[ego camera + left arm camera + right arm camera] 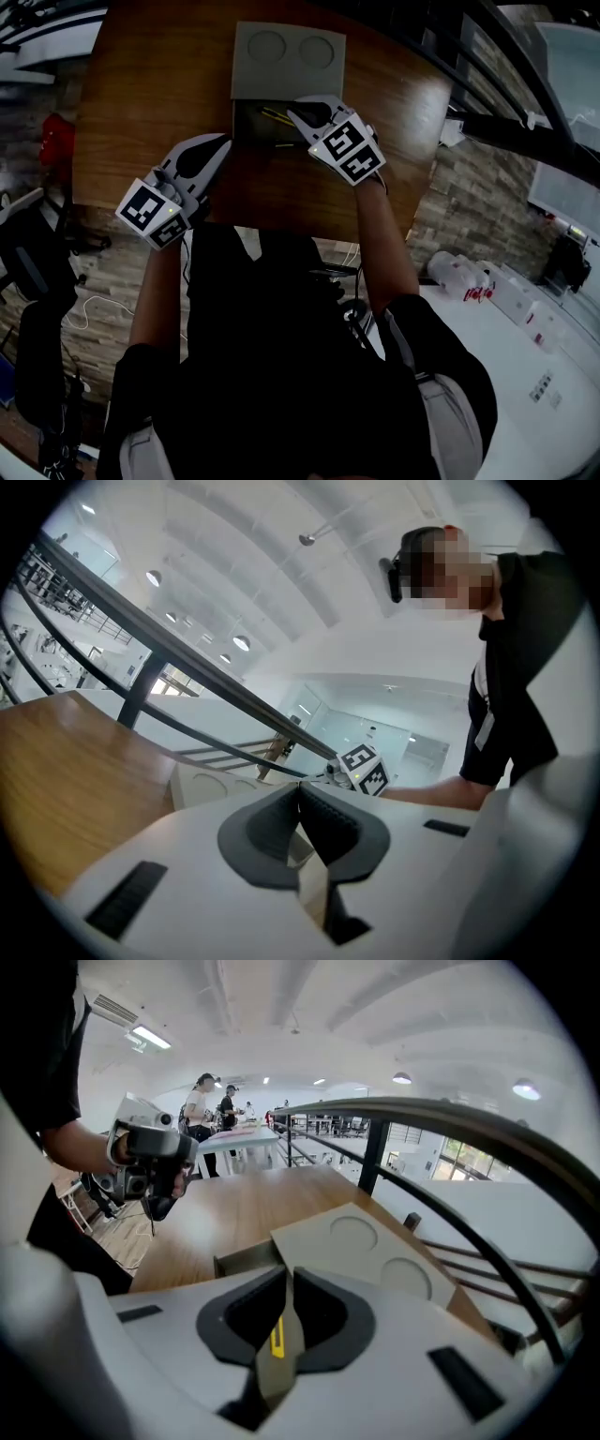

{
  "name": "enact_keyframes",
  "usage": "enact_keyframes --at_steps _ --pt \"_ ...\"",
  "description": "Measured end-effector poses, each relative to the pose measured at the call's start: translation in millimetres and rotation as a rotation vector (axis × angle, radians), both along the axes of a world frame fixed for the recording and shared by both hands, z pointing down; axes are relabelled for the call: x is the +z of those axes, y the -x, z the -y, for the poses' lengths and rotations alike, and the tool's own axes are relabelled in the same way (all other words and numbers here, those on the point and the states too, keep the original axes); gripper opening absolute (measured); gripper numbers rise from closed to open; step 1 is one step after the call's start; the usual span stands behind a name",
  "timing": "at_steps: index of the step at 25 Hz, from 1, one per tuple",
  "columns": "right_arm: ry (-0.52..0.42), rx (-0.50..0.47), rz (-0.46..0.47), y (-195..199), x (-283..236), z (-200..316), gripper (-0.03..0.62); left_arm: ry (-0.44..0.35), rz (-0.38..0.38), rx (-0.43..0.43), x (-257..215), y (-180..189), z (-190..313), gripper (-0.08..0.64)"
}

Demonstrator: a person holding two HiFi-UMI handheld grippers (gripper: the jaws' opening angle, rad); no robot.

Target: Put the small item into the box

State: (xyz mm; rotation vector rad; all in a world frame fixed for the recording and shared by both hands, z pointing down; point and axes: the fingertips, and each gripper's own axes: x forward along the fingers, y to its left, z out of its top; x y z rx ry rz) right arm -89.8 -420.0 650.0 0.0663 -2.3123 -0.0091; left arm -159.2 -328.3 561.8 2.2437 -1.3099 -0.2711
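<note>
Small item (pixel 277 1340) inside box (pixel 239 1260), right gripper (pixel 288 1277) jaws barely parted above; left gripper (pixel 300 791) jaws together.

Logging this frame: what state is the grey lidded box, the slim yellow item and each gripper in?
Grey box with two round recesses in its lid: open, lid folded back.
Slim yellow item: inside the box; gripped or loose, cannot tell.
Right gripper: over the box opening, jaws nearly together.
Left gripper: jaws together, empty, clear of the box.
</note>
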Motion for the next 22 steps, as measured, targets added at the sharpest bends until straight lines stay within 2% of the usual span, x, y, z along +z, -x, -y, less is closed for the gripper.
enact_keyframes --at_steps 3,8,13,17,22 --pt "-0.034 0.026 0.081 7.9 -45.8 3.5 0.021 -0.062 0.007 0.062 -34.0 -1.2 7.5 0.015" --pt "-0.101 0.06 0.23 20.7 -135.0 8.4 0.012 -0.134 0.076 0.143 -86.5 -1.6 24.1 0.015" --pt "-0.12 0.115 0.383 24.0 -214.7 -13.4 0.012 -0.195 0.103 0.201 -136.6 0.3 18.9 0.015" --pt "-0.041 0.18 0.62 17.4 -278.7 -37.1 0.011 -0.279 0.131 0.266 -181.9 -2.9 9.8 0.015" --pt "-0.107 0.194 0.809 -5.4 -338.9 -71.8 0.011 -0.37 0.167 0.317 -228.7 -7.0 -3.1 0.015"
